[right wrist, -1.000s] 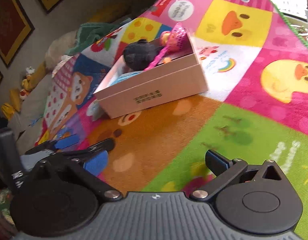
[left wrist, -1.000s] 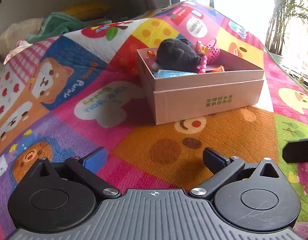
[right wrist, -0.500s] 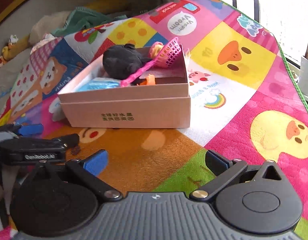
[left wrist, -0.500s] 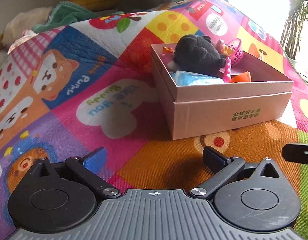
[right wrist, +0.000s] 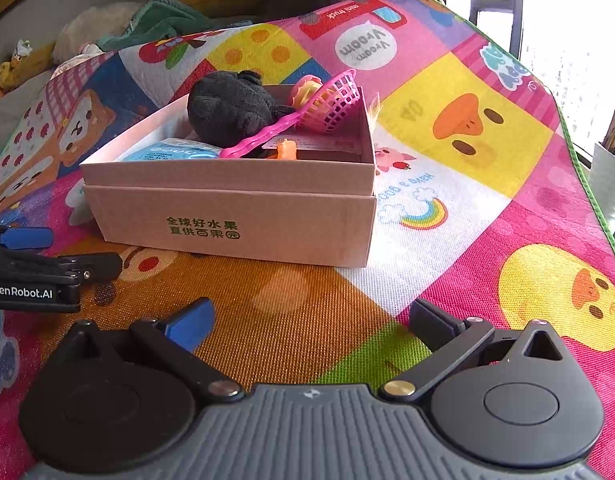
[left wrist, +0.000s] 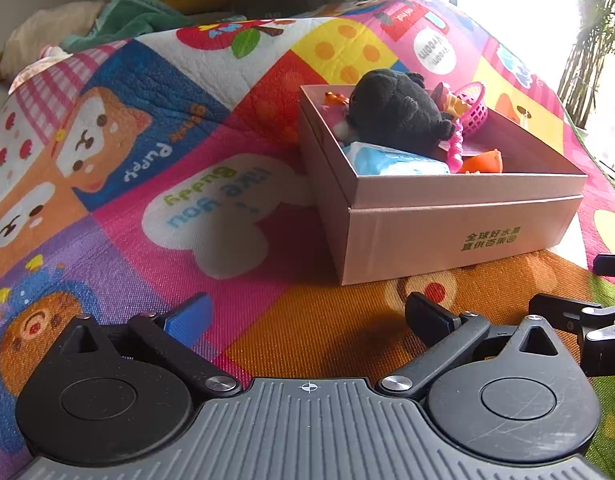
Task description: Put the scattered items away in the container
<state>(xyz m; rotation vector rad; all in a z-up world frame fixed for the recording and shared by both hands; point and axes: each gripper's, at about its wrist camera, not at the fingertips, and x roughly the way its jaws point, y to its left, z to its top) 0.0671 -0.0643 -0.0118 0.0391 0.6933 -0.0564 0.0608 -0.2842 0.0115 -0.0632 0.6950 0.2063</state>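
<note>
A pink cardboard box [left wrist: 459,236] [right wrist: 235,220] stands on the play mat. In it lie a black plush toy [left wrist: 395,110] [right wrist: 227,106], a pink toy net [left wrist: 473,110] [right wrist: 331,100], a blue packet [left wrist: 391,158] [right wrist: 167,152] and an orange toy [left wrist: 481,162] [right wrist: 287,148]. My left gripper [left wrist: 307,316] is open and empty, low over the mat in front of the box's left corner. My right gripper [right wrist: 311,320] is open and empty, in front of the box's right part. Each gripper shows at the edge of the other's view: the right one [left wrist: 587,316], the left one [right wrist: 47,268].
The colourful cartoon play mat [left wrist: 187,208] [right wrist: 487,168] covers the surface. Cushions and a green cloth [left wrist: 131,12] [right wrist: 163,16] lie past its far edge. A potted plant [left wrist: 595,40] and a white pot [right wrist: 611,184] stand at the right by the bright window.
Both views have swung, so the box looks larger and nearer. The right view has turned from a slanted angle to face the box's front. Both grippers stay open and empty.
</note>
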